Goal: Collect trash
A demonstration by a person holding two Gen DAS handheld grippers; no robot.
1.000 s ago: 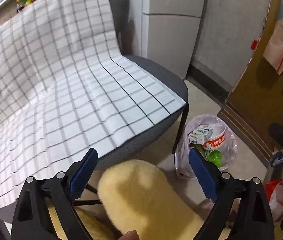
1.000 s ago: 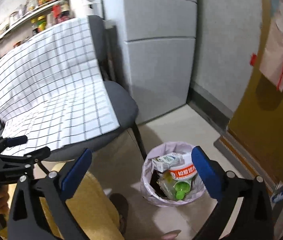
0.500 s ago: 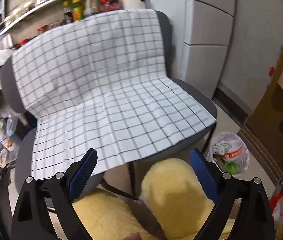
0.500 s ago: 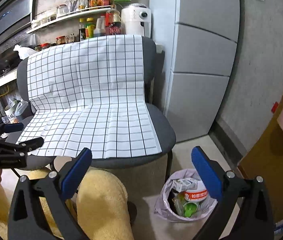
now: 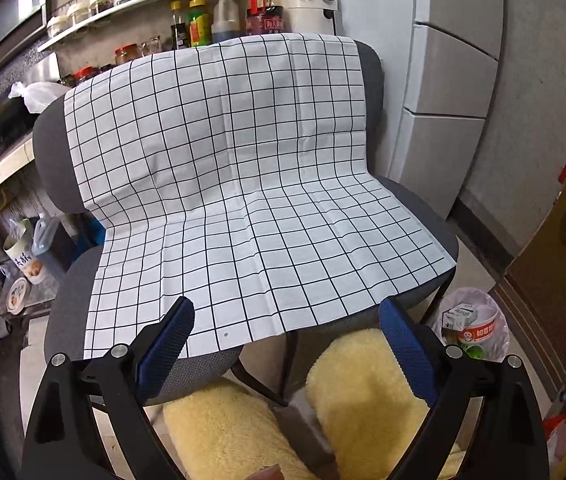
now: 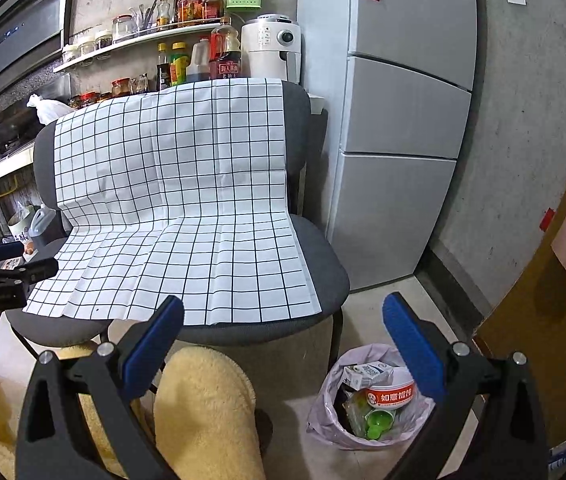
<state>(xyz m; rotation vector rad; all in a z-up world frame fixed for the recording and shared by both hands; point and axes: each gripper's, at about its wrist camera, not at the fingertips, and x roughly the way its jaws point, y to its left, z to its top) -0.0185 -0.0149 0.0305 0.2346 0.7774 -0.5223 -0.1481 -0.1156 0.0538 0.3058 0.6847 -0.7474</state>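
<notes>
Left gripper point(image 5: 285, 334): fingers wide apart, holding nothing; it hangs above the front edge of the seats, over the person's knees.
Right gripper point(image 6: 283, 330): fingers also wide apart and empty; it points at the right chair, with the bin below its right finger.
Trash bin point(image 6: 367, 396): it stands on the floor just beside the front right leg of the right chair, lined with a pale plastic bag.
Trash inside: a small milk carton point(image 6: 365, 374), a round instant-noodle cup point(image 6: 389, 394) and a green plastic piece point(image 6: 377, 424) lie in the bag; the bin looks almost full.
Checked cloth point(image 5: 243, 184): it covers the backs and seats of the two grey chairs point(image 6: 323, 272); I see no trash on it, from the back edge to the front edge.
Stage of task: I judge that the loose trash is already collected, because nothing remains on the cloth.
How the trash handles: the carton and the cup are light and thin, and would crush easily; the bag is soft, slippery and may tear.
Where to hold: if the bag must be lifted, I would pinch its rim, folded over the bin's edge, one gripper at each side.
Risk: the full bag may spill if only one side is pulled.
</notes>
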